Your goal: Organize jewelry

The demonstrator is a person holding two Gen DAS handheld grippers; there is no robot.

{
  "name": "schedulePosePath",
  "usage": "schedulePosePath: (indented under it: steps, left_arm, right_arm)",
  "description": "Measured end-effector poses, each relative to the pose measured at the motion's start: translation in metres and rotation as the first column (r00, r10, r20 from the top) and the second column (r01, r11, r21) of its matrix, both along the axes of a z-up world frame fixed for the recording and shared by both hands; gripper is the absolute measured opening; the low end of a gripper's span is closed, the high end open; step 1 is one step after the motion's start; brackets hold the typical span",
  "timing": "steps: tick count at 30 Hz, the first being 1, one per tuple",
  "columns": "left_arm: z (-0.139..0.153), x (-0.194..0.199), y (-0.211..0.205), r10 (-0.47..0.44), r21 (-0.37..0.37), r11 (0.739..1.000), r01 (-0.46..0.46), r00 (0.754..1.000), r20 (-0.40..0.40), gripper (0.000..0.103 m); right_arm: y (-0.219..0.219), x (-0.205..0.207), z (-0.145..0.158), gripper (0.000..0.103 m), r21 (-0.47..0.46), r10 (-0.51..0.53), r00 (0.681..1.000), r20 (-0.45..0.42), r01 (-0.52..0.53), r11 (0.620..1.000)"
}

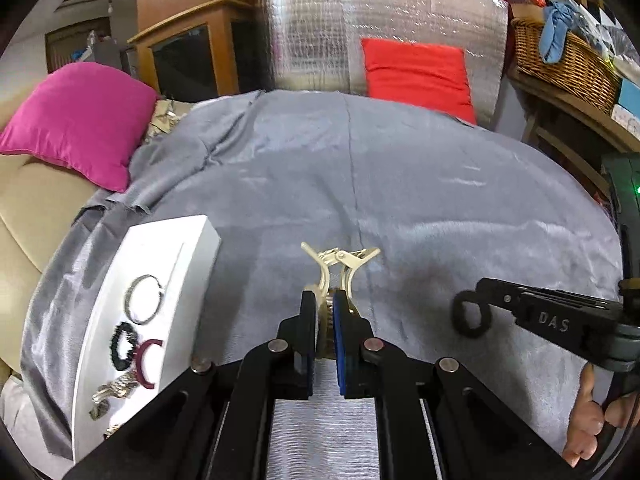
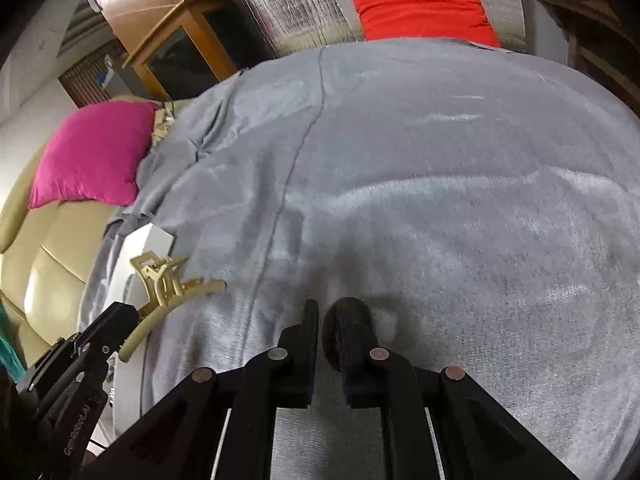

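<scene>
- The left gripper (image 1: 324, 300) was clenched on a cream hair claw clip (image 1: 340, 268), held above the grey blanket (image 1: 400, 184).
- The clip appeared light, rigid and sprung; the grip sat on its body near the teeth, where sideways slip seemed likely.
- The right gripper (image 2: 326, 320) was clamped on a black hair tie (image 1: 470, 314): soft, light, forgiving anywhere.
- The white tray (image 1: 192, 240), with a silver bangle (image 1: 144, 300), lay at left.

A grey blanket (image 1: 400, 184) covers the supporting surface. A white tray (image 1: 168, 264) of jewelry rests on the blanket's left edge.
</scene>
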State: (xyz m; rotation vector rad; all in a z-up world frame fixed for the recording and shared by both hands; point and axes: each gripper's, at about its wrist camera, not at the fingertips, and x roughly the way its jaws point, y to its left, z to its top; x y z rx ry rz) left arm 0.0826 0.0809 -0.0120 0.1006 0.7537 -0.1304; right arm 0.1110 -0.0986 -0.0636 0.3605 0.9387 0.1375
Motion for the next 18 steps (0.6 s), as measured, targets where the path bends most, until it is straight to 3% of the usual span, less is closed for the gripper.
schedulePosePath:
  steps: [18]
  left_arm:
    - [0.017, -0.001, 0.042, 0.124, 0.018, 0.992, -0.126, 0.99, 0.072, 0.009]
  right_arm:
    - [-0.004, 0.001, 0.01, 0.011, 0.077, -0.006, 0.999, 0.042, 0.002, 0.997]
